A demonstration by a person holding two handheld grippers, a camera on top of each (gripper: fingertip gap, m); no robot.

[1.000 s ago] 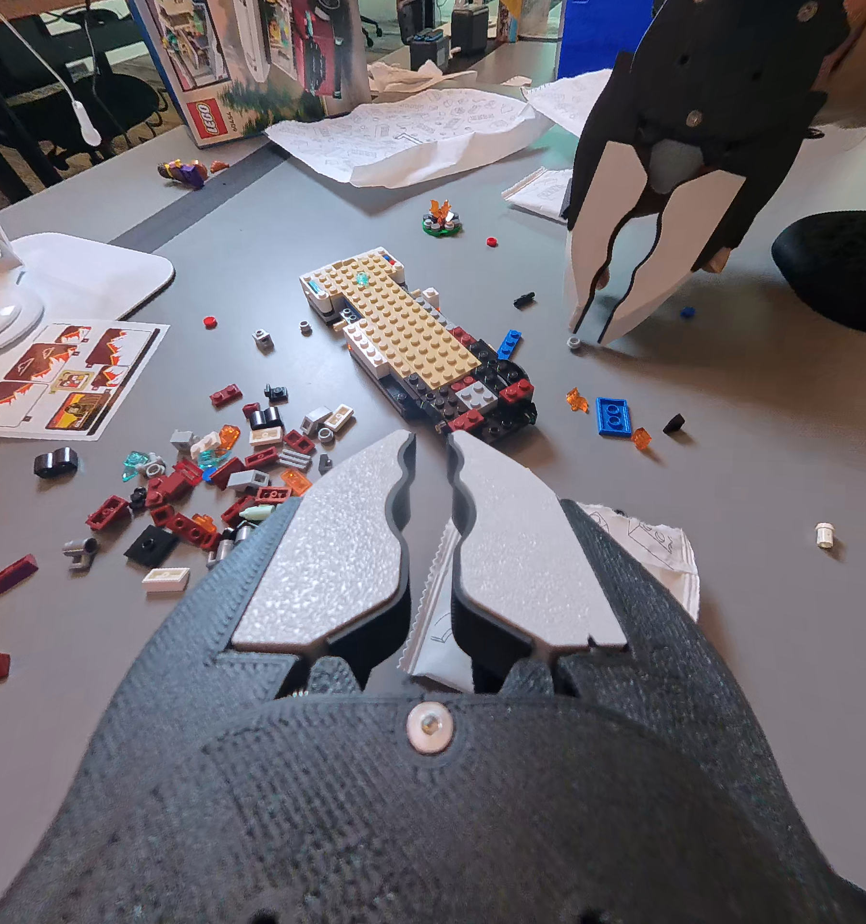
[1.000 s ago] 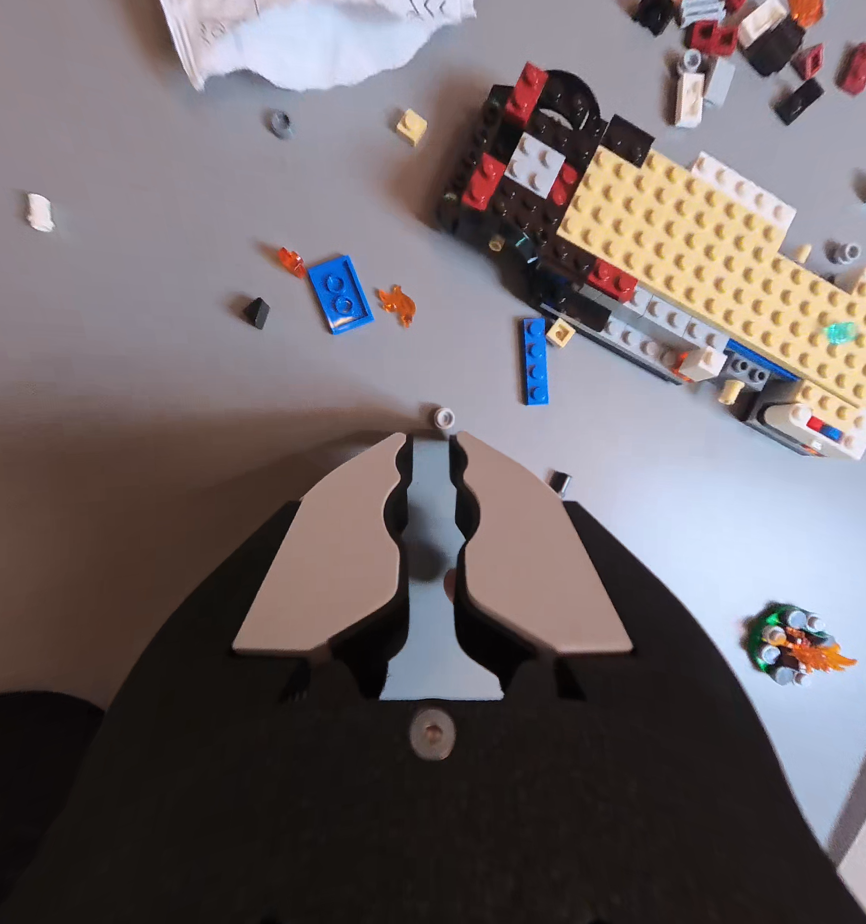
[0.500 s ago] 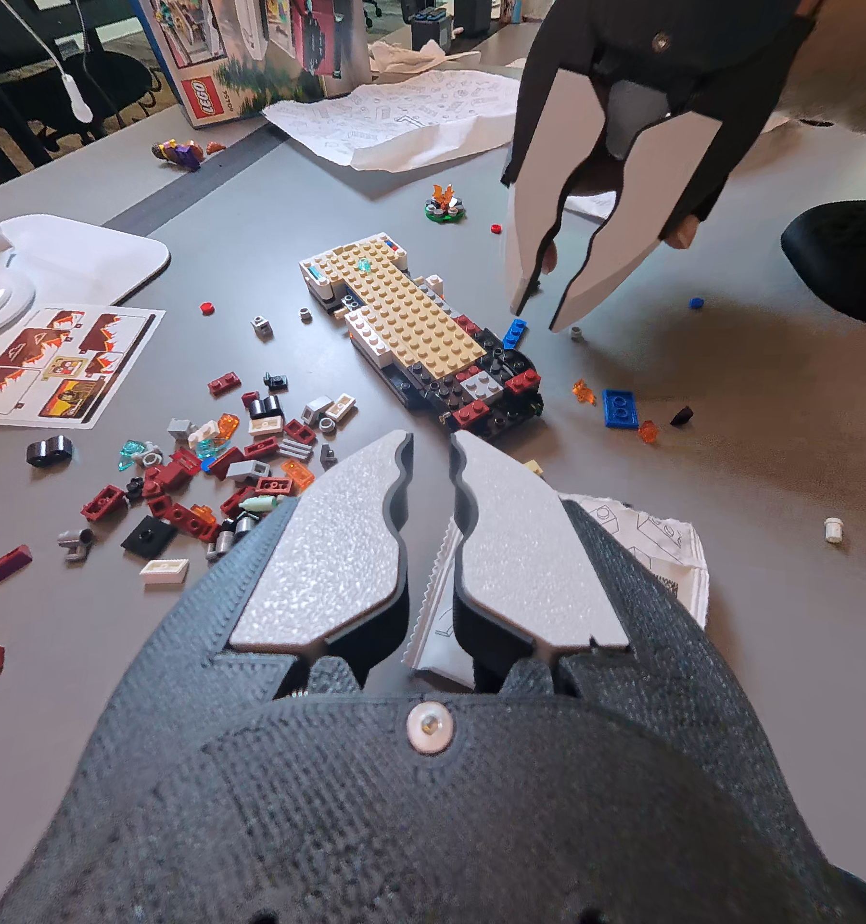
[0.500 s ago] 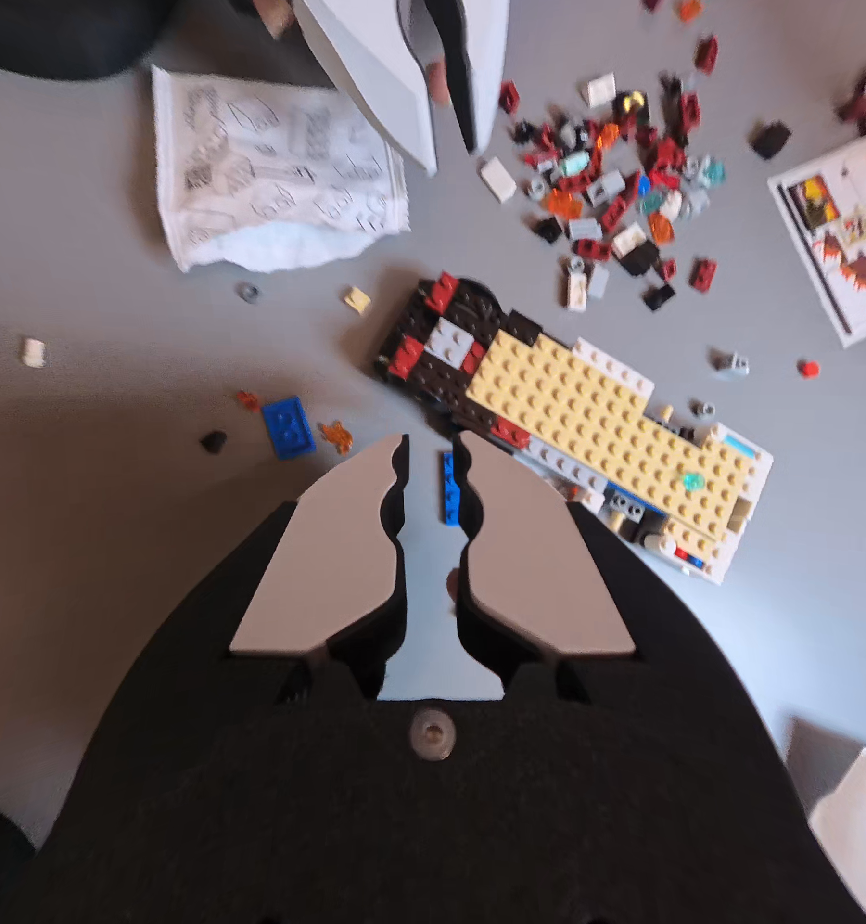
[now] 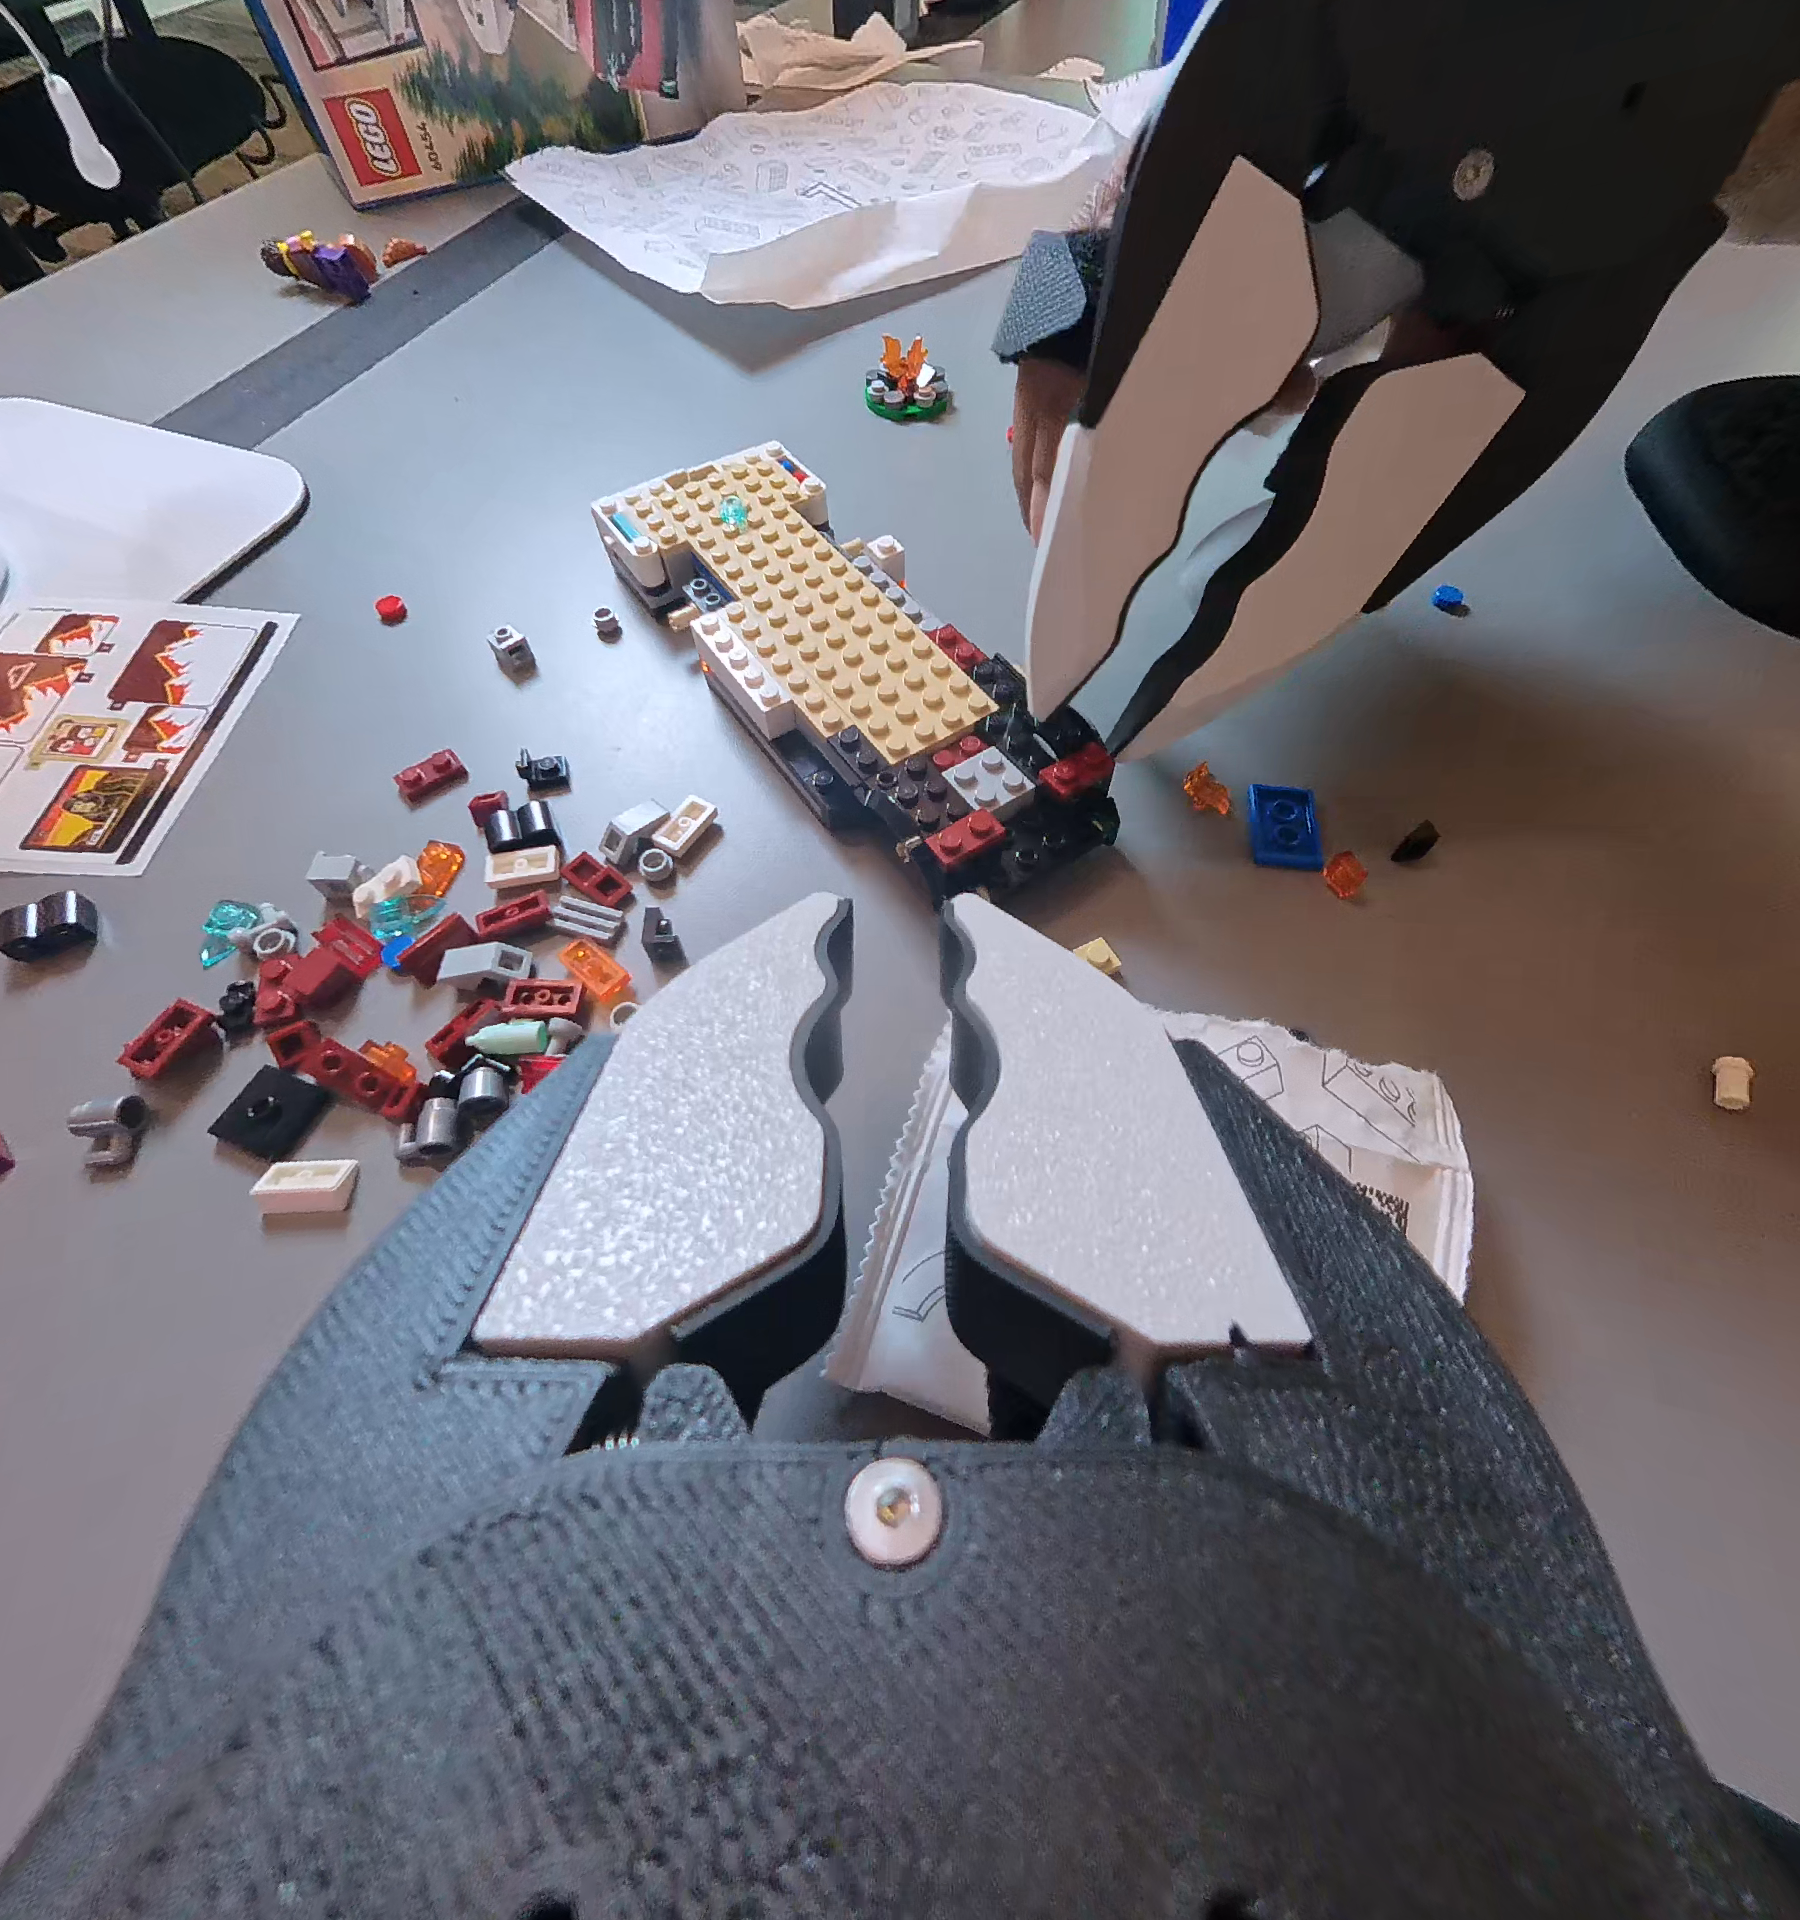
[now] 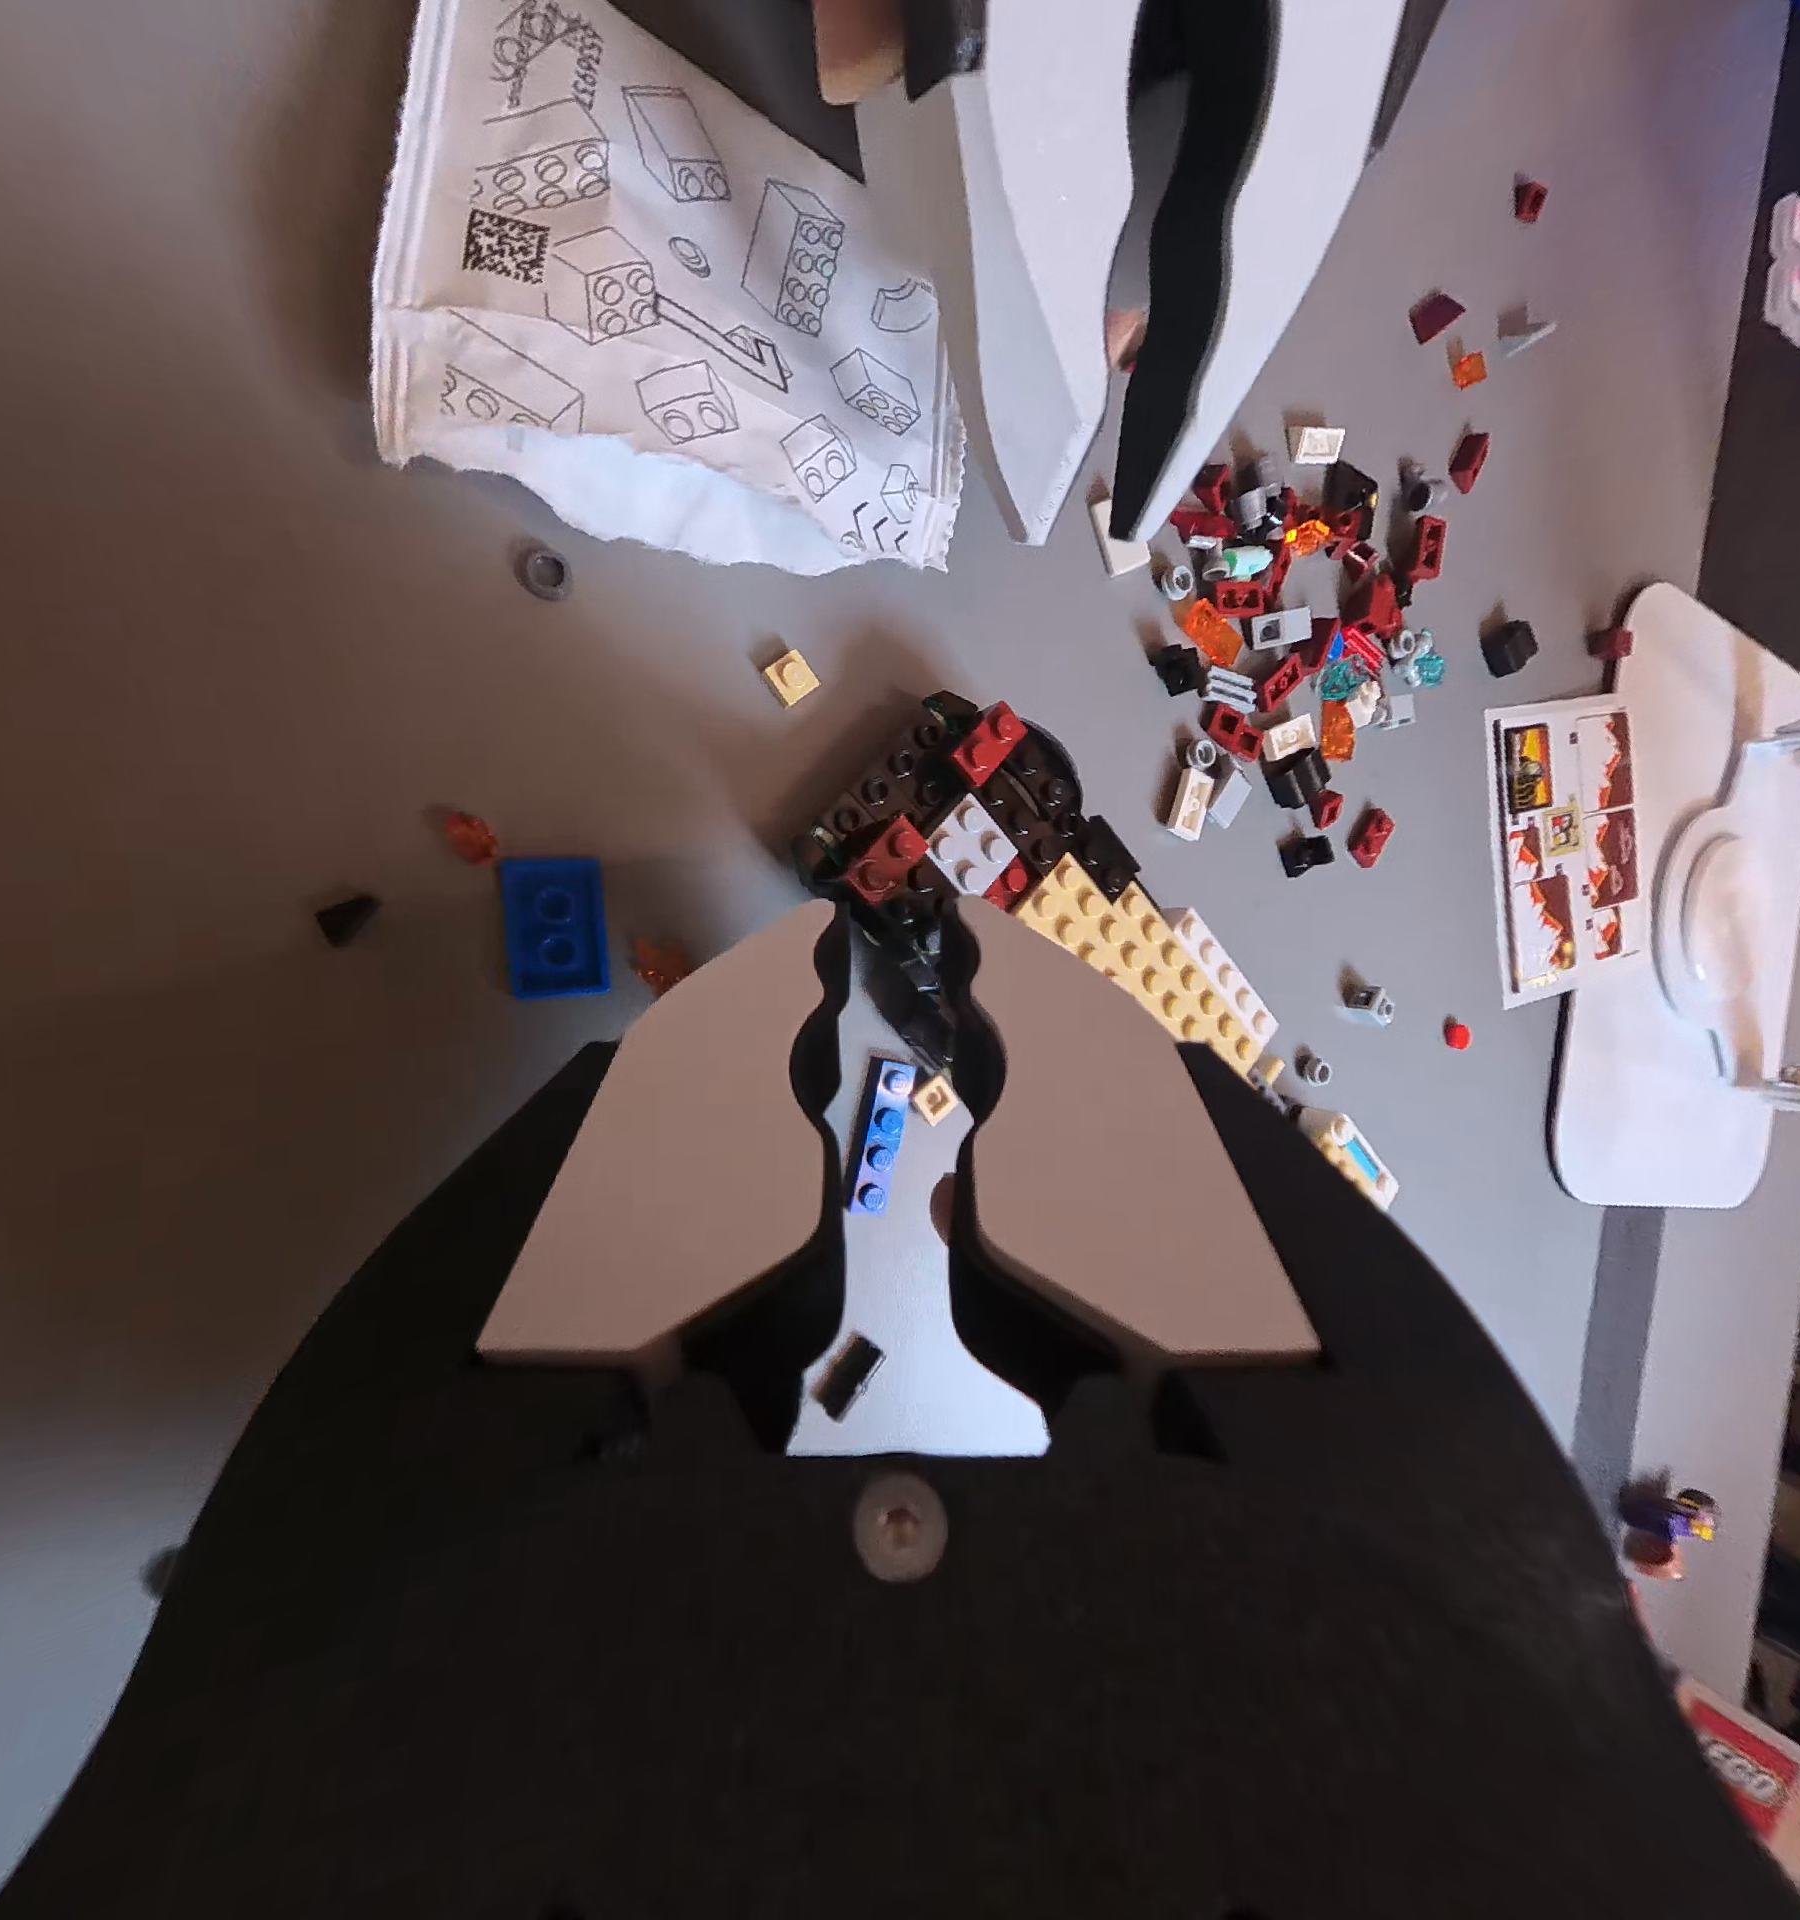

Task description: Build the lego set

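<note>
A: Grey table (image 5: pixel 1498 1455), brick model (image 5: pixel 844 655) mid-table?
B: Yes. Right gripper (image 5: pixel 1078 732), fingers slightly apart, tips straddling its black end; grip unclear. Left gripper (image 5: pixel 896 920) narrowly parted, bare, above the paper bag (image 5: pixel 1374 1132) near the loose bricks (image 5: pixel 408 997).

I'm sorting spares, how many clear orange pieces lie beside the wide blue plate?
2. One orange piece lies between the blue plate and the brick model, the other on the plate's opposite side by a black wedge. More orange sits in the loose pile.
</note>
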